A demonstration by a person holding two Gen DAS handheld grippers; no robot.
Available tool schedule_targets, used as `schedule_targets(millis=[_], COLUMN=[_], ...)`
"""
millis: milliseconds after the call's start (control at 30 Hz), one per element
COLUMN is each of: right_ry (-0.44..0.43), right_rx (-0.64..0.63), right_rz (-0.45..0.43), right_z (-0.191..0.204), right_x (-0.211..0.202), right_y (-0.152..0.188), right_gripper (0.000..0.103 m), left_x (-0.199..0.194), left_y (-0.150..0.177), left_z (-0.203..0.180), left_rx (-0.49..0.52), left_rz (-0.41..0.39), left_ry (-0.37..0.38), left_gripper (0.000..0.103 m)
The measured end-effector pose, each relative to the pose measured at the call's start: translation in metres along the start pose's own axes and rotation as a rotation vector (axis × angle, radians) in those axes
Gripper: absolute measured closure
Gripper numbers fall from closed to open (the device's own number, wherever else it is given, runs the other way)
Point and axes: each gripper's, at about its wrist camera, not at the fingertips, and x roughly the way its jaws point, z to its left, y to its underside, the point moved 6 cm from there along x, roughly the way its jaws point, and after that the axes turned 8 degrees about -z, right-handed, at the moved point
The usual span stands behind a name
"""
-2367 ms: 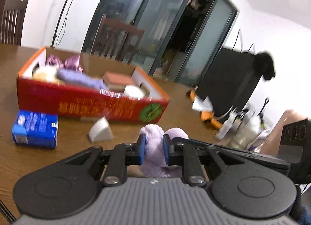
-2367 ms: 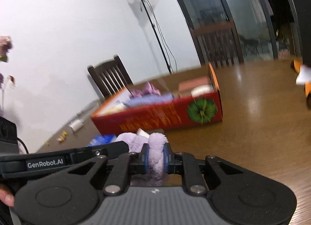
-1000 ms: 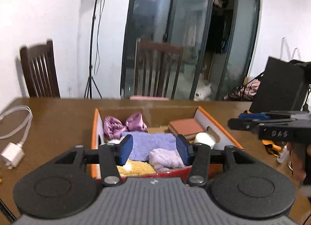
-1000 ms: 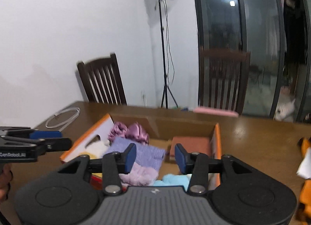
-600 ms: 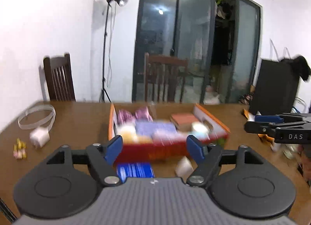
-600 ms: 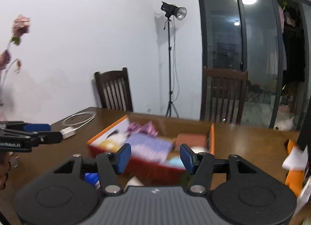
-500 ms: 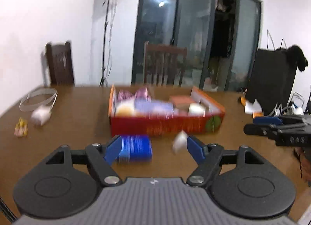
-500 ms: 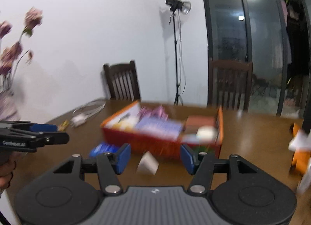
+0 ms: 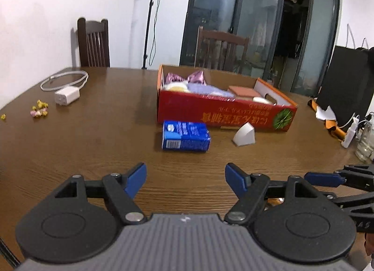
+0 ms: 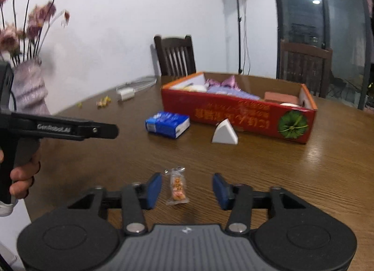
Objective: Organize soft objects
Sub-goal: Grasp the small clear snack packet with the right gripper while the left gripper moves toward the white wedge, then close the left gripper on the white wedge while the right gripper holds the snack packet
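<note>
A red cardboard box (image 9: 217, 111) (image 10: 236, 111) stands on the brown table and holds soft things: a purple satin bow (image 9: 196, 76), a lilac towel (image 9: 210, 89), a pink-brown sponge (image 9: 240, 90) and white pieces. My left gripper (image 9: 185, 178) is open and empty, low over the near table, well short of the box. My right gripper (image 10: 187, 188) is open and empty, with a small clear snack packet (image 10: 178, 185) lying on the table between its fingers.
A blue tissue pack (image 9: 184, 136) (image 10: 168, 124) and a white wedge (image 9: 244, 134) (image 10: 224, 134) lie in front of the box. A white charger with cable (image 9: 66, 95) and dried petals (image 9: 39, 109) lie at the left. A vase of flowers (image 10: 28, 88) stands at the table's left edge.
Both grippers let go of the lilac plush towel into the box, opened, and pulled back and down toward the near table. The box now sits farther away.
</note>
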Motion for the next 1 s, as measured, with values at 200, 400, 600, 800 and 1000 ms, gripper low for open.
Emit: schedule_targets(millis=[200, 400, 600, 800, 1000], right_ry=[-0.024, 0.104, 0.203, 0.225, 0.215], right_rx=[-0.038, -0.004, 0.033, 0.073, 0.12], right_rz=[0.073, 0.073, 0.066, 0.057, 0.043], right_z=[0.009, -0.024, -0.08, -0.108, -0.118], right_x=[0.041, 0.063, 0.079, 0.088, 0.09], right_y=[0.005, -0.003, -0.017, -0.021, -0.015], right_gripper=[0.081, 0.088, 0.088, 0.088, 0.088], left_x=[0.022, 0.038, 0.08, 0.14, 0.156], left_y=[0.003, -0.007, -0.027, -0.023, -0.02], left_z=[0.01, -0.009, -0.08, -0.112, -0.113], left_rx=[-0.027, -0.036, 0.103, 0.18, 0.207], left_rz=[0.025, 0.017, -0.021, 0.054, 0.057], left_ry=[0.002, 0.111, 0.264, 0.221, 0.193], left_gripper=[0.027, 0.029, 0.035, 0.04, 0.081])
